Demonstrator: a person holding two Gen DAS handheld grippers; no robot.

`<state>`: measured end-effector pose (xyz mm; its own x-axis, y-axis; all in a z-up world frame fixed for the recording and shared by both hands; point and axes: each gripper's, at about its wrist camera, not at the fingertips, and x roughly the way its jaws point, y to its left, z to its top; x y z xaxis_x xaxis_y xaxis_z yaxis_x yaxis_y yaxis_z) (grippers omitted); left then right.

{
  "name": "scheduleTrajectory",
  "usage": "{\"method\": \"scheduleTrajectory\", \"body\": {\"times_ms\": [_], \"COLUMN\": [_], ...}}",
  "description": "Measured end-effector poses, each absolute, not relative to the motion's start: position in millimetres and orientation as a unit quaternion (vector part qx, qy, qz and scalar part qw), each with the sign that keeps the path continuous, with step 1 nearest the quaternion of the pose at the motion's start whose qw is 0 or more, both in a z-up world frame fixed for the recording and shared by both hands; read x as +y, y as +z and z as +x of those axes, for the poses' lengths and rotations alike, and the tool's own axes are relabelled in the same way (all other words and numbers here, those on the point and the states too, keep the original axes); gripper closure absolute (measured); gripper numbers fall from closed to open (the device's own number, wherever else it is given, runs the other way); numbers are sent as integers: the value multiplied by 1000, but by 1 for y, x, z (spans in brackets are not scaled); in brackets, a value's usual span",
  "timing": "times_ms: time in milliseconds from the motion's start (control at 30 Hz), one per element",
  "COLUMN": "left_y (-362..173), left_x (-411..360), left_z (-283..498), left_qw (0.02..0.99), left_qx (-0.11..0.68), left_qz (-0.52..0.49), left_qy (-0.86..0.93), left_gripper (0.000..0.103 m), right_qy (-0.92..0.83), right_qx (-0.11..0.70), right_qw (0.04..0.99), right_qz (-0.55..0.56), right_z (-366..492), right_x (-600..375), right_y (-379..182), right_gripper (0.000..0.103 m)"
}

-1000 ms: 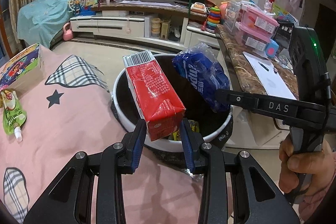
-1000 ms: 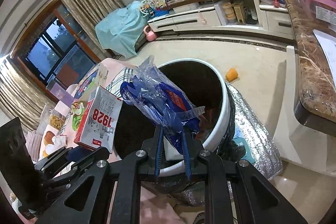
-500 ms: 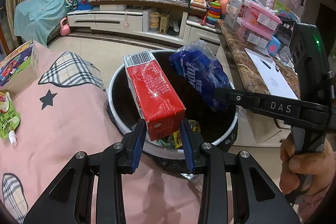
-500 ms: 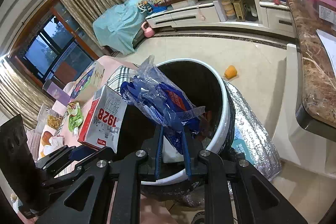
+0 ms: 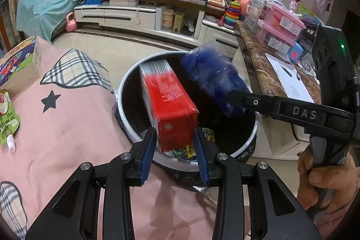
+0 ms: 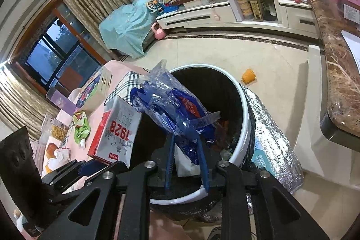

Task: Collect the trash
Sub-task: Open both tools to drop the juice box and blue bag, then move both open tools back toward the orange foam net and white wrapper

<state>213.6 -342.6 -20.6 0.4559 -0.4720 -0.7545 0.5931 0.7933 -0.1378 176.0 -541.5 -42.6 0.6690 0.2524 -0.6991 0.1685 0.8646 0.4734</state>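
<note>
Both grippers release trash over the bin.

The left gripper [image 5: 175, 150] has its jaws opening around a red carton [image 5: 171, 109], blurred, its lower end between the blue pads above the bin [image 5: 126, 91] near its rim. The right gripper [image 6: 186, 163] is opening too, a blue plastic wrapper [image 6: 175, 109] loose between its fingers over the bin's mouth. The bin stands against the pink tablecloth [image 5: 67, 127] edge.

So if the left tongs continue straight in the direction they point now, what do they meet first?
The red carton, which sits between the opening jaws of the left tongs. Past it the line seems to run into the open trash bin, probably onto the wrappers inside, though depth is unclear.
</note>
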Motion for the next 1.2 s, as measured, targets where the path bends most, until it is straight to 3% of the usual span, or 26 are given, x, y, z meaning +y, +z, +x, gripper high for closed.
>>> {"method": "scheduleTrajectory", "body": {"times_ms": [67, 367, 533, 1200], "left_y": [-19, -18, -24, -50], "left_x": [-341, -308, -280, -149], "left_z": [213, 203, 194, 166], "left_qw": [852, 868, 878, 894], "left_qx": [415, 406, 406, 419], "left_qz": [71, 40, 20, -70], "left_qy": [-310, -283, -254, -141], "left_gripper": [65, 55, 54, 50], "right_qy": [25, 27, 30, 94], "right_qx": [401, 388, 374, 332], "right_qw": [877, 881, 887, 905], "right_qz": [263, 270, 270, 248], "right_z": [176, 169, 160, 143], "right_x": [-541, -533, -521, -431], "right_y": [-42, -40, -37, -34], "right_gripper": [61, 45, 31, 23]}}
